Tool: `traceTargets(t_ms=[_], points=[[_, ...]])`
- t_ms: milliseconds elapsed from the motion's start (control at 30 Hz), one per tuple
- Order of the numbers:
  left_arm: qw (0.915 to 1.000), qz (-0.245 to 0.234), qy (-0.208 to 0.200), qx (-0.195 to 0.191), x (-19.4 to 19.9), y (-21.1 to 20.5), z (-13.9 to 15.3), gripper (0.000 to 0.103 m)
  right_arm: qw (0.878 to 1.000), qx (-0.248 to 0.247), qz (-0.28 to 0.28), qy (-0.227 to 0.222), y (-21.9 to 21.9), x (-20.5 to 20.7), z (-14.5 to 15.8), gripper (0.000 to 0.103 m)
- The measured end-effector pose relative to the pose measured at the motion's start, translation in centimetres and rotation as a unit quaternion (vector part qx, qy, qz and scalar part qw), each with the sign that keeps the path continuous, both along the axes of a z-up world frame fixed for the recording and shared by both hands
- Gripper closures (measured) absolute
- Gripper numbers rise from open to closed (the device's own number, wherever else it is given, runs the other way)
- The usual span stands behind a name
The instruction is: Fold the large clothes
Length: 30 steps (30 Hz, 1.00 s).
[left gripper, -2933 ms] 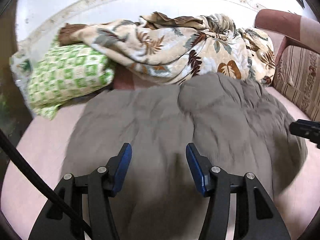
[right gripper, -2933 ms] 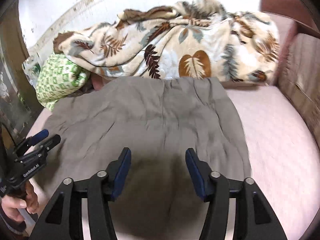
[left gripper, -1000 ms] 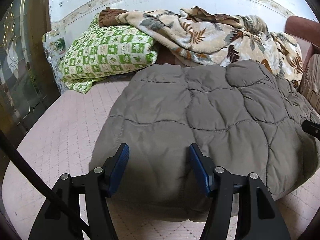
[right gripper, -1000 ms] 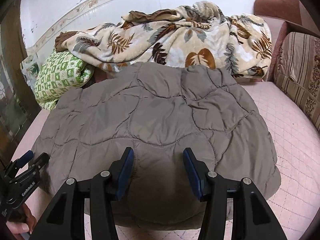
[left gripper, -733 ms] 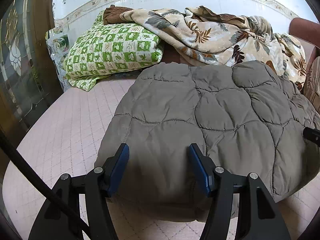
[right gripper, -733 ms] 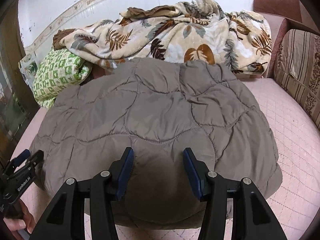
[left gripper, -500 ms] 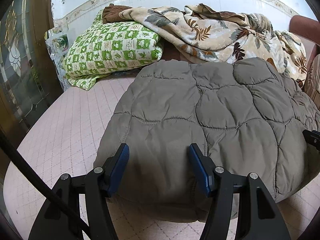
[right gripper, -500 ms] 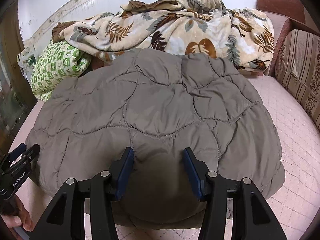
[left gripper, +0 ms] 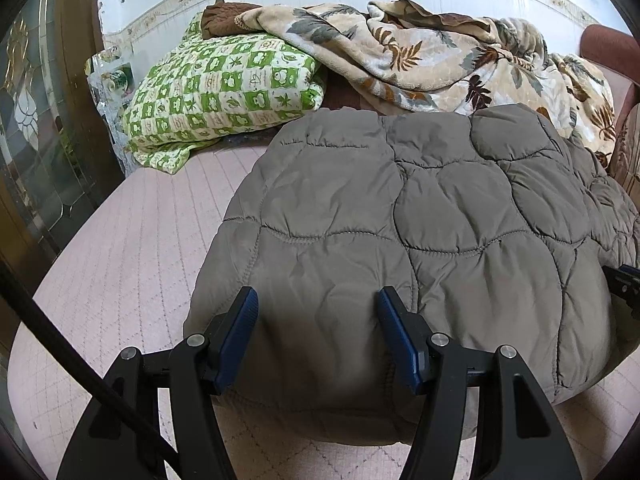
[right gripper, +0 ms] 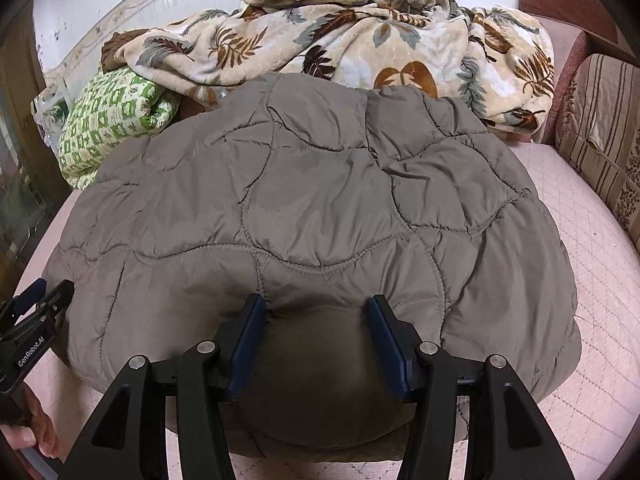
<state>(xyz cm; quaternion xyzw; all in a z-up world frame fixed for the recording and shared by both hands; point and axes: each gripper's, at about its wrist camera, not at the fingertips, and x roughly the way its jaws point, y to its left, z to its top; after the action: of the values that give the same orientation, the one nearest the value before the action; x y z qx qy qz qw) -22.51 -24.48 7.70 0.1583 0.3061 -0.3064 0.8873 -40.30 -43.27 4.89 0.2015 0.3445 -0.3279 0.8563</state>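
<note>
Both grippers sit over the near edge of the grey quilted jacket [right gripper: 320,208], jaws parted. Right gripper [right gripper: 316,320]: its jaws have just been opening, puffy fabric bulging between the pads, not visibly pinched — released, I'd judge. Left gripper [left gripper: 316,312]: jaws apart, jacket beneath them, nothing clamped. The jacket lies as a doubled-over bundle on the pink quilted bed [left gripper: 120,264], spreading out ahead of both jaws — likely set down to finish a fold. Beyond it, the leaf-print blanket [right gripper: 360,40] and the green checked pillow [left gripper: 224,88] against the wall. Only readable text: "GenRobot.AI" on the left gripper's body, left of the right jaws.
</note>
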Motion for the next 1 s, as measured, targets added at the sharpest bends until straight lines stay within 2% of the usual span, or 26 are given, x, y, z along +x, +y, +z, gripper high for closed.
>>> traceTargets(t_ms=[300,500,633,767,1000], points=[[1.0000,0.007,-0.002,0.005,0.3,-0.2,-0.4,0.036,1.000,-0.001,0.023,0.020,0.4,-0.4,0.0,0.041],[0.9998,0.011,-0.013,0.010,0.0,-0.3,-0.3,0.036,1.000,0.000,0.024,0.011,0.8,-2.5,1.8,0.040],[0.9993,0.008,-0.030,0.021,-0.3,-0.5,-0.4,0.036,1.000,0.008,0.007,0.002,-0.1,-4.8,2.6,0.040],[0.9980,0.001,-0.054,0.033,-0.7,-0.7,-0.6,0.034,0.998,0.041,-0.014,-0.037,-0.9,-8.5,3.6,0.040],[0.9979,-0.001,-0.055,0.034,-0.7,-0.8,-0.6,0.033,0.997,-0.009,-0.050,-0.053,0.6,-16.6,5.9,0.037]])
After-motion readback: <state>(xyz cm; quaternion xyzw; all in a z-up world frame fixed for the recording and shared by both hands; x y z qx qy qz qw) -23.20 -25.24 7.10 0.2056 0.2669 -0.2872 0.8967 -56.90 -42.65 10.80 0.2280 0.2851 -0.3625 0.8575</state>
